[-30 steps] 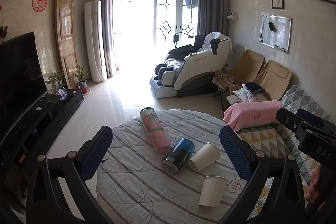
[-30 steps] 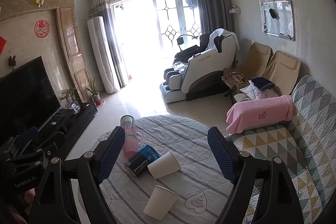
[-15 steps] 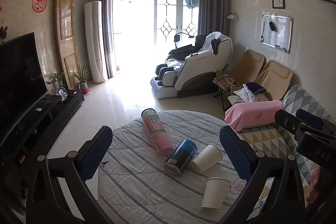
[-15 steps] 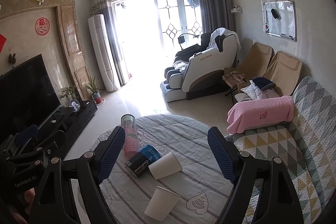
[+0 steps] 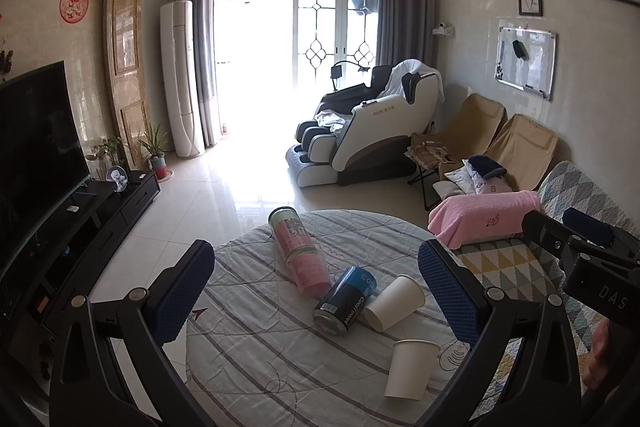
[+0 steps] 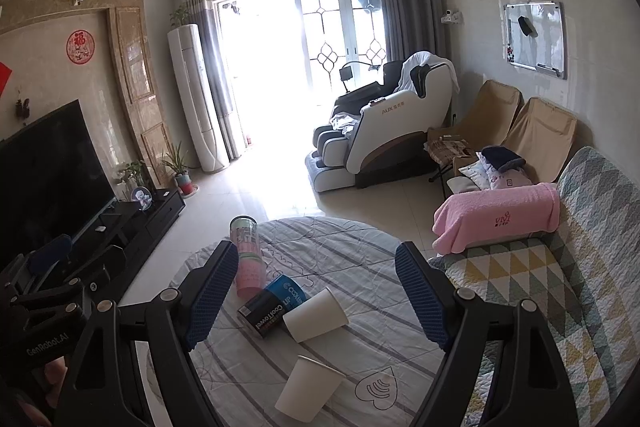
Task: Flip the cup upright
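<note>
Two white paper cups lie on their sides on the round striped table [image 5: 256, 347]. The far cup [image 5: 394, 303] [image 6: 316, 315] lies against a blue can. The near cup [image 5: 412, 369] [image 6: 306, 389] lies toward the front. My left gripper [image 5: 316, 291] is open and empty, held above the table. My right gripper [image 6: 316, 291] is open and empty too, above the cups. The right gripper's body shows at the right edge of the left wrist view [image 5: 592, 267].
A blue and black can [image 5: 346, 301] [image 6: 272, 305] and a tall pink and green canister [image 5: 298, 251] [image 6: 248, 259] lie on the table. A quilted sofa [image 6: 560, 291] with a pink towel [image 6: 496, 219] is at the right. A TV stand [image 5: 80, 227] is at the left.
Both views have shifted slightly; the cups and cans sit a little further right and lower in the left wrist view. Nothing on the table has moved. Both grippers stay open.
</note>
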Tool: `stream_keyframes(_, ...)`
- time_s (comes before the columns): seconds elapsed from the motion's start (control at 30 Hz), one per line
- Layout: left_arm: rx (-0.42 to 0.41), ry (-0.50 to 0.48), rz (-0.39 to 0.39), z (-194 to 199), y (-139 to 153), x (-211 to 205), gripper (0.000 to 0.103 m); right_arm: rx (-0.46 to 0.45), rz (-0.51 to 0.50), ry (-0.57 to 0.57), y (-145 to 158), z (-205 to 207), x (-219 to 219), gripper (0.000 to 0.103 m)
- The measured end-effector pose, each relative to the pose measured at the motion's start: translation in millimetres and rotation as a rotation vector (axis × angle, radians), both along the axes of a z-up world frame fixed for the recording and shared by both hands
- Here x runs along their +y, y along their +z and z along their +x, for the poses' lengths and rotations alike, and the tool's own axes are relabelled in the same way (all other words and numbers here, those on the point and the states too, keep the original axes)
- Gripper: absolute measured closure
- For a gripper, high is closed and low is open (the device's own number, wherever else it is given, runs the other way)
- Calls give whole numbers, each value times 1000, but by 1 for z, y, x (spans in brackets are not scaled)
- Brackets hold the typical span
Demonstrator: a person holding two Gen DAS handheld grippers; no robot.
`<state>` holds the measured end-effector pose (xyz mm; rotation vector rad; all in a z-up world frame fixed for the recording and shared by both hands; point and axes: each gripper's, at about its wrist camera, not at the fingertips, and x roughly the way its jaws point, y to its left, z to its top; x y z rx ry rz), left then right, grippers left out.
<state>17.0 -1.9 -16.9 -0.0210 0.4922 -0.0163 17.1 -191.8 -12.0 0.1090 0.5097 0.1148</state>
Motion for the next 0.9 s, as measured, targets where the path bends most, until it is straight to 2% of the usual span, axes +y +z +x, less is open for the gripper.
stream_keyframes(0.5, 29, 0, 14, 13, -6, 2, 0, 23, -23, 5, 0, 7, 3, 21)
stream_keyframes(0.9, 174, -5, 7, 38, -26, 7, 0, 143, -37, 17, -17, 26, 12, 21)
